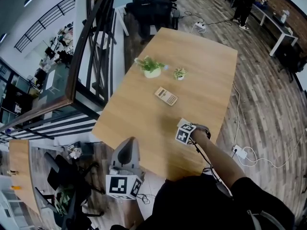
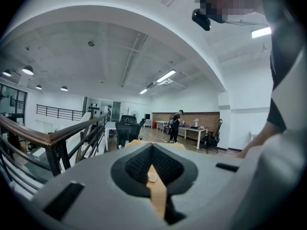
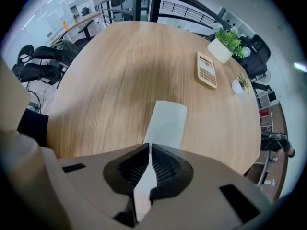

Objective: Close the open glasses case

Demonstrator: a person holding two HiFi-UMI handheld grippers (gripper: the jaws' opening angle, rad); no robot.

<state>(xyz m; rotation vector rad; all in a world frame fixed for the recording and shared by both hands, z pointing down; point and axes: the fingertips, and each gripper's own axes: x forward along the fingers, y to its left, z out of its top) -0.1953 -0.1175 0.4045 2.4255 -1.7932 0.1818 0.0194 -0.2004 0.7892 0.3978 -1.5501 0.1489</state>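
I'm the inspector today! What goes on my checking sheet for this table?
Surface: light wooden table.
Job's things: pale case, one end in the right gripper; open or closed, can't tell.
Clutter: calculator, plant, small pot.
Grippers: right gripper shut on the case; left gripper shut, empty, off the table's edge.
Cables: power strip with white leads on the floor.
Surroundings: railing, chair, a person far off.

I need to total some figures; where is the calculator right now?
Head view: the calculator lies near the middle of the wooden table, just nearer the person than the larger potted plant and the smaller potted plant.
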